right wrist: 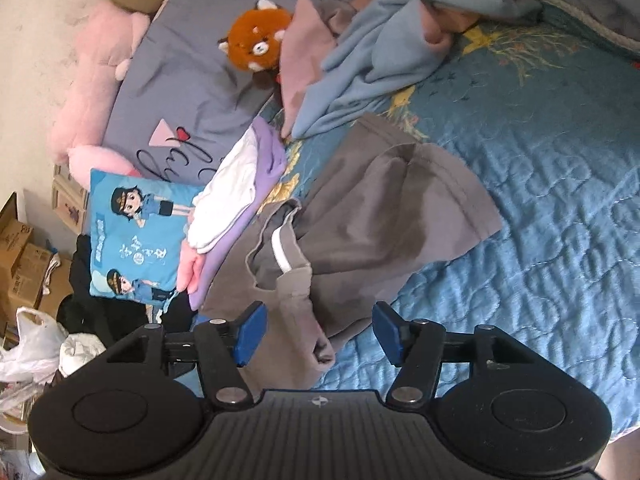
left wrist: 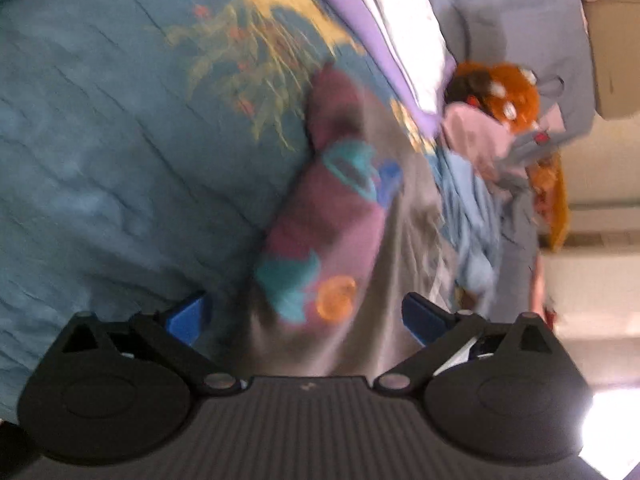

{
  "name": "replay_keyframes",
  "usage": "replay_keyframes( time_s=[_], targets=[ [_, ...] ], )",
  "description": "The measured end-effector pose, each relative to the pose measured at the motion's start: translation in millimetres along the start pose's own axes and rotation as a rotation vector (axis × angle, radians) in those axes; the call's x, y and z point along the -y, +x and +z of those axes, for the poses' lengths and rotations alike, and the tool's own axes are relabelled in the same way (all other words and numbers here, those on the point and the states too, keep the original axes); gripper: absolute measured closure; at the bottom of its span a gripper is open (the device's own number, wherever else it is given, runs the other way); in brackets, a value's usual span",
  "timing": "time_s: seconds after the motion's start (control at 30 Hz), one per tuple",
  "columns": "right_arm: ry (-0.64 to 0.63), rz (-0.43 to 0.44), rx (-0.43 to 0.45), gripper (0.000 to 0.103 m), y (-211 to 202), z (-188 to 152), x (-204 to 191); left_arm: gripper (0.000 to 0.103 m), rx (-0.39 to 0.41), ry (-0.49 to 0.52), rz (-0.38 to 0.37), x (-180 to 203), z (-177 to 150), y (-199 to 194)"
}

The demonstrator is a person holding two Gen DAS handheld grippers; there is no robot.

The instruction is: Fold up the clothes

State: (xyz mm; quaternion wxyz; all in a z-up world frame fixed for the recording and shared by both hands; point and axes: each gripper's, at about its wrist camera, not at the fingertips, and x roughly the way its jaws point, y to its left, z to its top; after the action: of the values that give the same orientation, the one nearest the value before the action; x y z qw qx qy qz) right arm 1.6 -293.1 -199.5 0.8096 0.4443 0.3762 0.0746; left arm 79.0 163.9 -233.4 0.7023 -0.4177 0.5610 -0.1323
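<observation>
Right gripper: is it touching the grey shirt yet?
Cannot tell. In the right wrist view the right gripper is open, grey shirt lying between its blue pads, but that view cannot show whether pad meets cloth.

Blurred by motion throughout the left wrist view: print on the grey shirt [left wrist: 320, 216] unreadable. Hidden behind the purple and white folded pile [right wrist: 236, 204]: part of the blue cushion [right wrist: 132, 236]. Cut off at the frame edge: cardboard boxes [right wrist: 16, 248].
</observation>
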Motion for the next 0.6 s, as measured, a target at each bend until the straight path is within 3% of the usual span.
replay_keyframes(
  time_s=[0.13,0.2,0.33,0.4,0.43,0.6],
  targets=[
    [0.009,-0.008,0.006,0.045,-2,1,2,0.011,-0.082,0.088,0.05,9,-6,14],
    [0.014,-0.012,0.008,0.045,-2,2,3,0.017,-0.076,0.12,0.084,13,-10,16],
    [0.0,-0.005,0.002,0.045,0,1,-1,0.067,-0.051,0.146,0.174,15,-16,18],
    [0.004,-0.002,0.0,0.045,1,0,-1,0.085,-0.042,0.126,0.146,12,-18,17],
    [0.002,-0.001,0.0,0.045,1,0,-1,0.087,-0.038,0.113,0.126,11,-20,16],
    [-0.008,-0.018,0.012,0.045,-5,0,1,0.091,0.032,0.175,0.169,28,-45,7]
  ],
)
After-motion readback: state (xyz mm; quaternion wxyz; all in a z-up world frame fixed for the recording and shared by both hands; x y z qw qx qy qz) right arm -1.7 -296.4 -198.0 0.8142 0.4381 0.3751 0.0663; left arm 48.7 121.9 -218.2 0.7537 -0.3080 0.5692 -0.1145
